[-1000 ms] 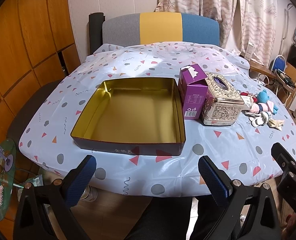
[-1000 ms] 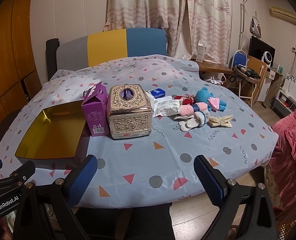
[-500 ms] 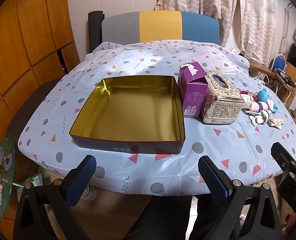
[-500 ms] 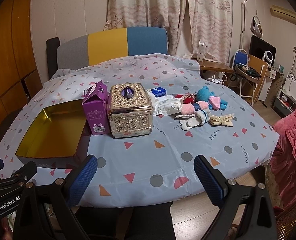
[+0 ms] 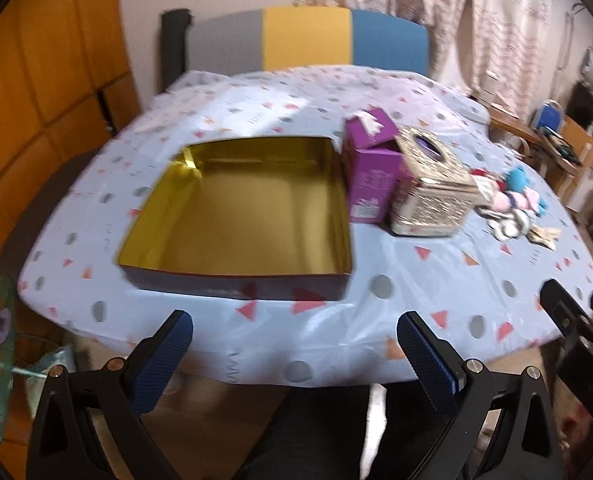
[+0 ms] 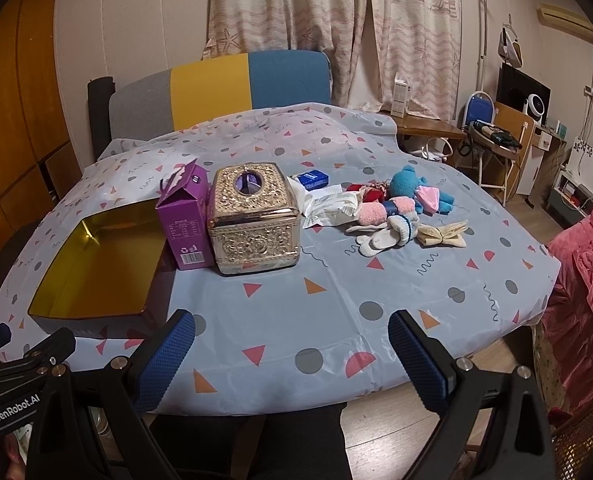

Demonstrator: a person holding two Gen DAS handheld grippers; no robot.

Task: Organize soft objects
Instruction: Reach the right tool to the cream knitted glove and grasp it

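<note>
Soft toys [image 6: 400, 212]: far right on counter [image 6: 336, 304], nearer right gripper [image 6: 292, 356]; tin [image 5: 236, 208] before left gripper [image 5: 296, 356]. Both fingers open, empty.

Table [image 6: 296, 320]: tin [image 6: 96, 264]; carton [image 6: 184, 216]; tissue box [image 6: 254, 220]; plush toys [image 6: 400, 208]

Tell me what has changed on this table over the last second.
Only the cameras moved. The left gripper has eased slightly closer to the gold tin, its picture now motion-blurred; the right gripper has barely shifted. Both stay open and empty. The tin, purple carton, ornate tissue box and pile of soft toys lie where they were.
</note>
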